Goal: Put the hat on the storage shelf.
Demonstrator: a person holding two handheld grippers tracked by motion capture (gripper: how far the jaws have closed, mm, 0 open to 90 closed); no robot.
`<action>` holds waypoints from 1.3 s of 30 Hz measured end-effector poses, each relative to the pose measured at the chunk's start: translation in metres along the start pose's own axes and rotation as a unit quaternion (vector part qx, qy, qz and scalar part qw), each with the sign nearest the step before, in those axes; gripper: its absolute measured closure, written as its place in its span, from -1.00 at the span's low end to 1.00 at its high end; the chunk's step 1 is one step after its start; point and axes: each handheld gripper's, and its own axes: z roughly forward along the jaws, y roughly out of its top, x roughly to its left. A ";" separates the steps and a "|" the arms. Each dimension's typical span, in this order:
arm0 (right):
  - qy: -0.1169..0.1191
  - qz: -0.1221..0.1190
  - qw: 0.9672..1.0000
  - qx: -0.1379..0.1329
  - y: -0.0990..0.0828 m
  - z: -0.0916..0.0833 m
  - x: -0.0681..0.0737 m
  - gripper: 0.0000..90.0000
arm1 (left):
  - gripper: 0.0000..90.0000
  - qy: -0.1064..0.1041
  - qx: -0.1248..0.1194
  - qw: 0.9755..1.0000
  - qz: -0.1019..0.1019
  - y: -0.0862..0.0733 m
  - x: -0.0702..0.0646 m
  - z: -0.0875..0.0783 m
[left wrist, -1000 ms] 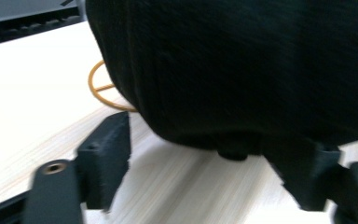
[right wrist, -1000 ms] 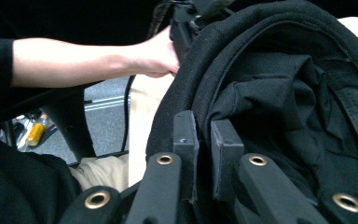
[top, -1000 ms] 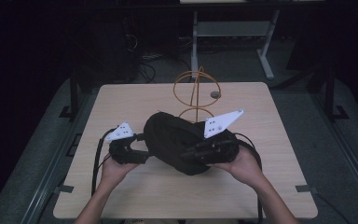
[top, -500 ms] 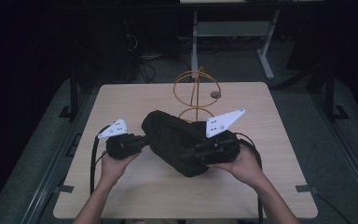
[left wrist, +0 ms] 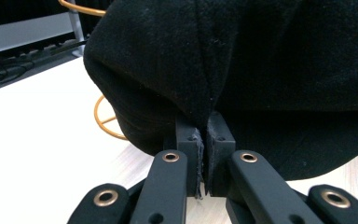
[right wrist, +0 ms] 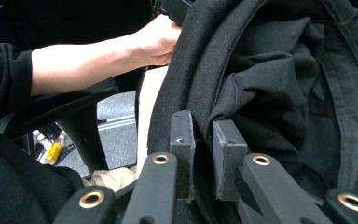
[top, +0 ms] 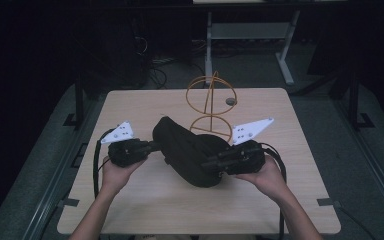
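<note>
Soft black cloth hat (top: 187, 152) near the pale wooden worktop (top: 145, 210) centre, pinched at opposite rims by left tool (top: 152, 146) and right tool (top: 205, 164); orange wire stand (top: 211, 107) behind.

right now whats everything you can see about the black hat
The black hat looks like soft felt-like fabric, with a rounded crown and a stitched edge band visible in the right gripper view. It is held between both grippers above the wooden table, just in front of the orange wire stand. The left gripper is shut on a pinch of its cloth, jaws having just closed; the right gripper clamps its rim from the other side. The inside looks crumpled and folded.
</note>
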 end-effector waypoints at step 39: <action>-0.110 0.054 0.992 -0.035 -0.045 -0.035 -0.026 -0.03 | 0.94 0.019 0.012 0.998 0.052 0.097 0.006 -0.043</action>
